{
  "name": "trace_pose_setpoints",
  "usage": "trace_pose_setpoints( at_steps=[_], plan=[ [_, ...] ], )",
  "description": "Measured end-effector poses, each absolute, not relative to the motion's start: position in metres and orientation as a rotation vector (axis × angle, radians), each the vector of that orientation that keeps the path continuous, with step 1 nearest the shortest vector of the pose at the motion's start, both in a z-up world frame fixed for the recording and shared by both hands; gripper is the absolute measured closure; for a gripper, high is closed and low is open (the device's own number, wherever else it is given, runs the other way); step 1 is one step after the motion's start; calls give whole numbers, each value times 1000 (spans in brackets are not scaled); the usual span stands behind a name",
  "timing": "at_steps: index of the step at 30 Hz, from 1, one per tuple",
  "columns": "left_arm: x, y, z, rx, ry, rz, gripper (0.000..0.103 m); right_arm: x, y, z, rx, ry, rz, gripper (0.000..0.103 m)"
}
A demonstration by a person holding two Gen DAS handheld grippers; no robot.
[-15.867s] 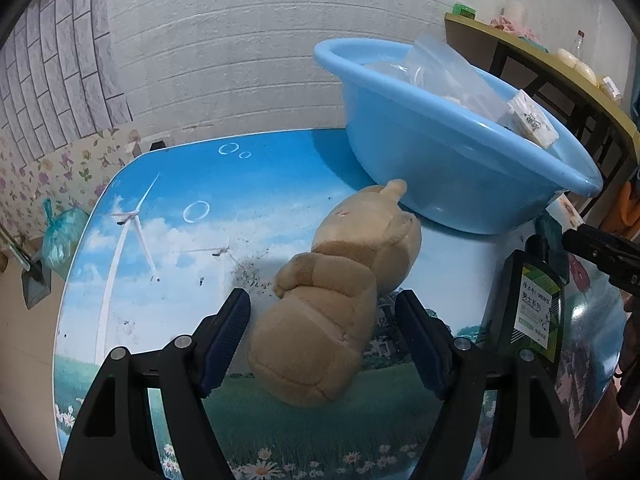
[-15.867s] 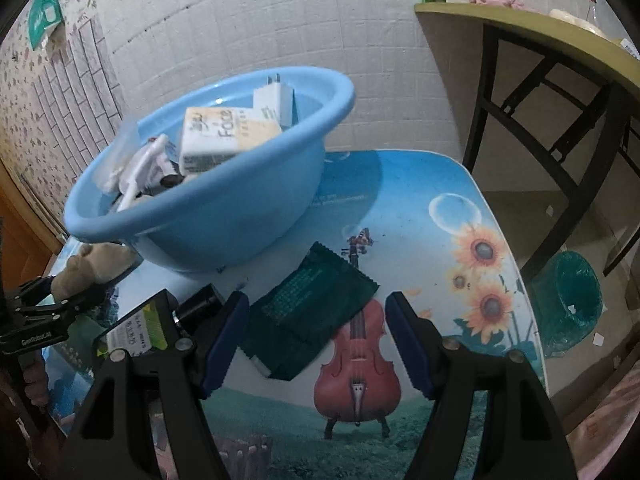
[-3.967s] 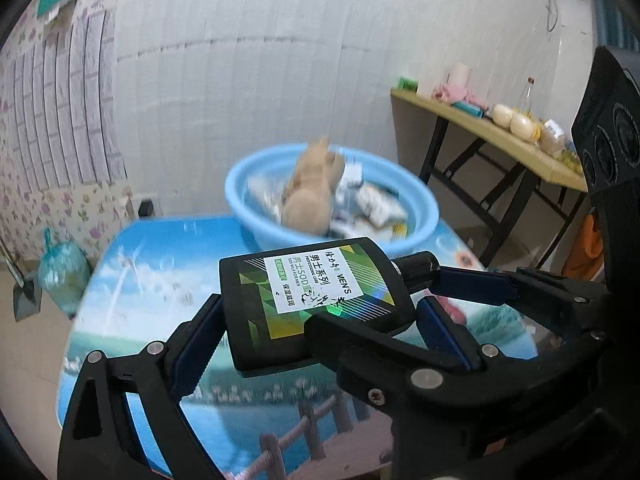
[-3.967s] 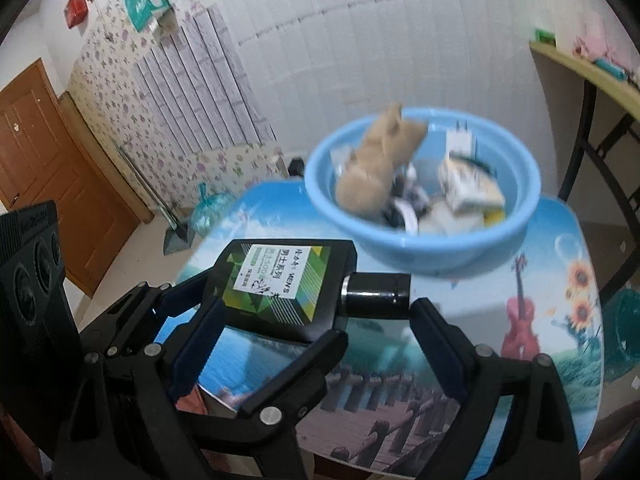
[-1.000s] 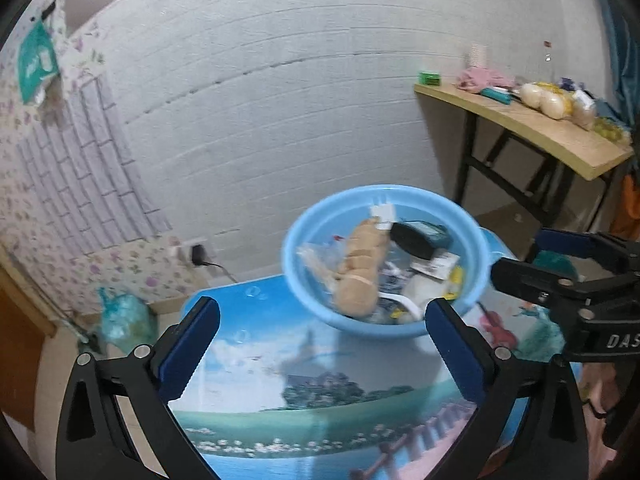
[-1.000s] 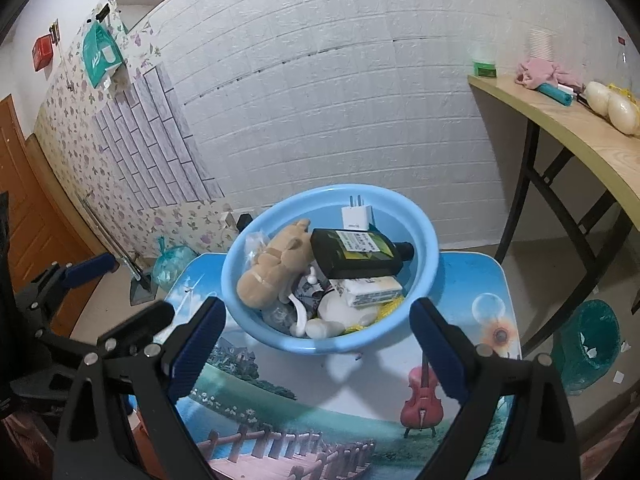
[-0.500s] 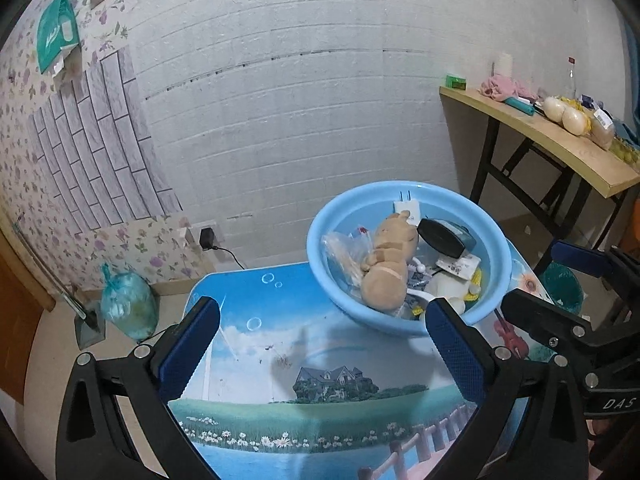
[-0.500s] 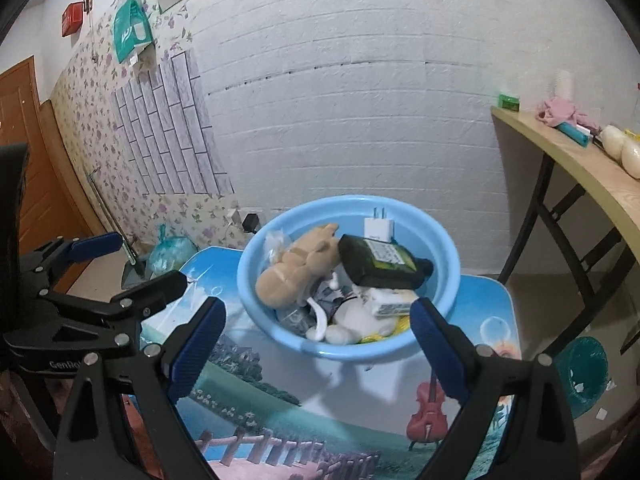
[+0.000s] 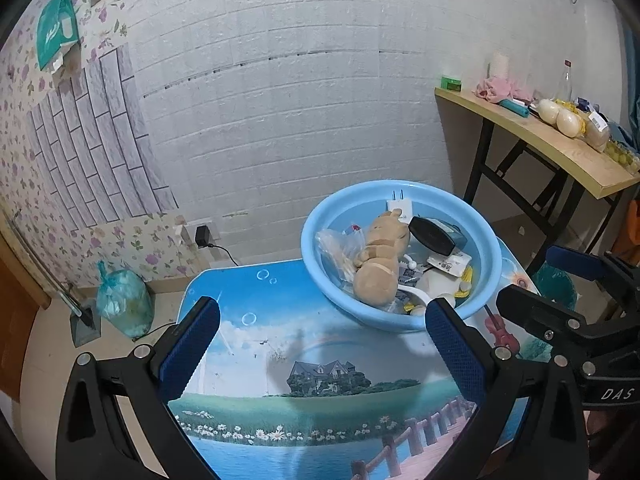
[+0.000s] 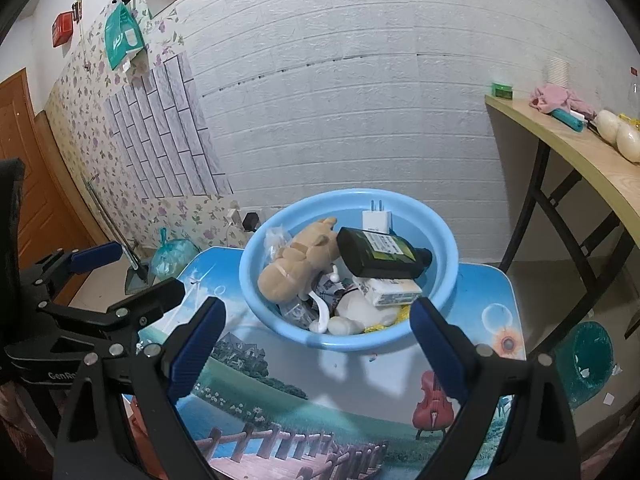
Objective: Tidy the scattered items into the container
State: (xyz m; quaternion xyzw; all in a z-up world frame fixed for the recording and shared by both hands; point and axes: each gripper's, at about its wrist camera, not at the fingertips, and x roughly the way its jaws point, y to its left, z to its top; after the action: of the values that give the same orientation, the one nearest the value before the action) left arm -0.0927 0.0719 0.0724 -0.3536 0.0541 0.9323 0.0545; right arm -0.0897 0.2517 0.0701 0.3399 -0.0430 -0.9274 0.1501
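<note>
Overhead, both claws, left claw [image 9: 320, 344] and right claw [image 10: 316, 332], hang spread wide and empty above the landscape-printed table [image 9: 280, 360] by a white brick-pattern wall [image 9: 300, 100]. All items sit in the round blue plastic basin [image 10: 444, 280]: tan plush bear [image 10: 296, 264], black "MENS" bottle [image 10: 380, 254].

A low table with a printed landscape top [image 9: 248, 364] stands against a white brick-pattern wall [image 9: 304, 112]. Left of the table, a knotted green plastic bag [image 9: 124, 300] sits on the floor beside what may be a dustpan [image 9: 82, 322]. Right of the table, a wooden shelf on black legs [image 10: 568, 152] holds a crumpled pink cloth [image 10: 556, 102].
</note>
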Motion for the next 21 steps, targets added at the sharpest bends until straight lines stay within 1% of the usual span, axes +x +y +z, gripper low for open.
trace_pose_setpoints(
  at_steps=[16,21],
  plan=[
    [-70,66,80,-1035,114,2832,0,-69,251,76,949,-133,-2666,8],
    [-57,65,85,-998,130,2847,0,-58,251,79,933,-128,-2674,8]
  ],
)
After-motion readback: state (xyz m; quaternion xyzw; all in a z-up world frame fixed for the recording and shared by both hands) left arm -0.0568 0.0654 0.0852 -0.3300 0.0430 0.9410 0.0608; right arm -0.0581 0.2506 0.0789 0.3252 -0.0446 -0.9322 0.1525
